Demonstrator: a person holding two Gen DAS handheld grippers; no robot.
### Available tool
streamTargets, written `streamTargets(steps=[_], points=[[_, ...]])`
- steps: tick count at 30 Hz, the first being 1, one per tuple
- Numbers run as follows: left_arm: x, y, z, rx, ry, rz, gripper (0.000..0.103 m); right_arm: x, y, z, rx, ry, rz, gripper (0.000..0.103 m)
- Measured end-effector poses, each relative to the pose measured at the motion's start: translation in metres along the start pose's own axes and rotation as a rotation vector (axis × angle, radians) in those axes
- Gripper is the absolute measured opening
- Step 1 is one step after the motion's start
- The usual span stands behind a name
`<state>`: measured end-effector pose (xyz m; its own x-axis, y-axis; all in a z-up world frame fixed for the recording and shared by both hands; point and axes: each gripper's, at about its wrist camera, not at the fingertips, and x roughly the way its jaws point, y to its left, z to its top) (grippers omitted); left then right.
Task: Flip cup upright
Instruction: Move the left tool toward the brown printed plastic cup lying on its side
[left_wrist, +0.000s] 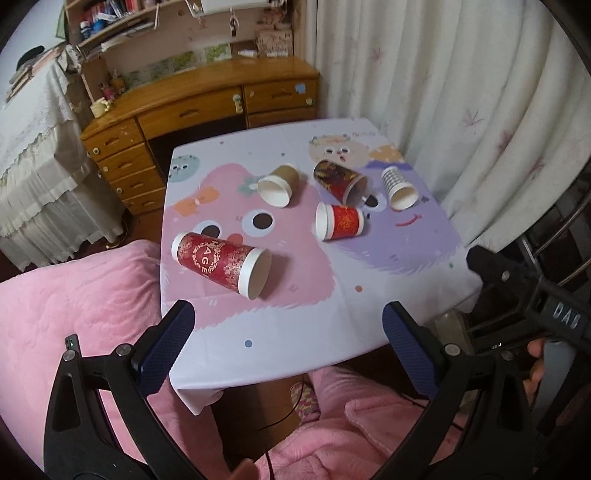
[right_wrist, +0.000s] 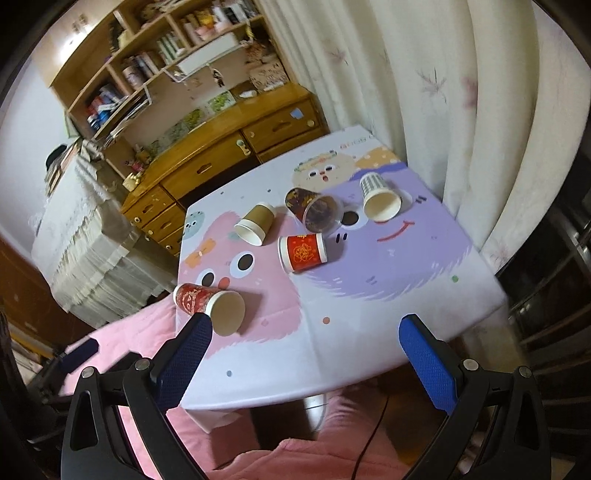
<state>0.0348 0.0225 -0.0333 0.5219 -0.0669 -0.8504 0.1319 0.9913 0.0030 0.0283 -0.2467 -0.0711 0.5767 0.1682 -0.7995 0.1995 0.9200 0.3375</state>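
Several paper cups lie on their sides on a small table with a cartoon cloth (left_wrist: 295, 325). A tall red patterned cup (left_wrist: 221, 264) (right_wrist: 208, 304) lies nearest, at the front left. A short red cup (left_wrist: 340, 221) (right_wrist: 303, 253) lies mid-table. A brown cup (left_wrist: 279, 184) (right_wrist: 255, 223), a dark red cup (left_wrist: 338, 181) (right_wrist: 312, 208) and a white striped cup (left_wrist: 397, 186) (right_wrist: 378, 197) lie farther back. My left gripper (left_wrist: 288, 317) is open and empty above the front edge. My right gripper (right_wrist: 304, 328) is open and empty, its left finger close to the tall red cup.
A wooden desk with drawers (left_wrist: 207, 107) and bookshelves stands behind the table. A white curtain (left_wrist: 461, 92) hangs on the right. Pink bedding (left_wrist: 81, 306) lies in front and to the left. The right gripper's black body (left_wrist: 535, 306) shows at the table's right corner.
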Motion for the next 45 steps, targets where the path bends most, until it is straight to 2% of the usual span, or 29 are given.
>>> streamTargets(steps=[3, 6, 11, 13, 16, 18, 20, 23, 28, 31, 37, 41, 43, 45], points=[[0.028, 0.000, 0.017, -0.005, 0.067, -0.053, 0.099, 0.025, -0.007, 0.023, 0.022, 0.019, 0.013, 0.103], [0.057, 0.002, 0.041, -0.009, 0.137, -0.068, 0.089, 0.050, -0.010, 0.053, 0.026, 0.034, 0.020, 0.103], [0.102, 0.004, 0.090, 0.008, 0.209, -0.087, 0.089, 0.090, -0.014, 0.105, 0.001, 0.019, 0.032, 0.103], [0.131, 0.004, 0.113, 0.022, 0.277, -0.112, 0.089, 0.108, -0.017, 0.124, -0.019, 0.017, 0.028, 0.103], [0.173, 0.003, 0.141, 0.020, 0.361, -0.142, 0.089, 0.134, -0.022, 0.148, -0.045, 0.012, 0.002, 0.103], [0.197, 0.000, 0.155, 0.025, 0.387, -0.163, 0.089, 0.148, -0.026, 0.157, -0.064, 0.006, -0.012, 0.103], [0.220, -0.006, 0.168, 0.075, 0.423, -0.171, 0.089, 0.168, -0.033, 0.170, -0.084, 0.013, -0.042, 0.103], [0.251, -0.023, 0.185, 0.238, 0.460, -0.141, 0.089, 0.189, -0.041, 0.177, -0.115, 0.029, -0.096, 0.103], [0.301, -0.060, 0.200, 0.586, 0.496, -0.083, 0.089, 0.221, -0.053, 0.177, -0.158, 0.051, -0.152, 0.103], [0.325, -0.077, 0.205, 0.742, 0.508, -0.092, 0.089, 0.236, -0.055, 0.168, -0.180, 0.067, -0.175, 0.103], [0.363, -0.113, 0.208, 1.130, 0.416, -0.070, 0.089, 0.263, -0.056, 0.155, -0.184, 0.108, -0.157, 0.103], [0.380, -0.131, 0.196, 1.381, 0.328, -0.106, 0.089, 0.275, -0.051, 0.149, -0.191, 0.138, -0.149, 0.103], [0.385, -0.137, 0.185, 1.526, 0.285, -0.144, 0.089, 0.282, -0.048, 0.146, -0.197, 0.148, -0.151, 0.103], [0.389, -0.139, 0.176, 1.629, 0.245, -0.177, 0.089, 0.284, -0.046, 0.141, -0.203, 0.163, -0.156, 0.103]])
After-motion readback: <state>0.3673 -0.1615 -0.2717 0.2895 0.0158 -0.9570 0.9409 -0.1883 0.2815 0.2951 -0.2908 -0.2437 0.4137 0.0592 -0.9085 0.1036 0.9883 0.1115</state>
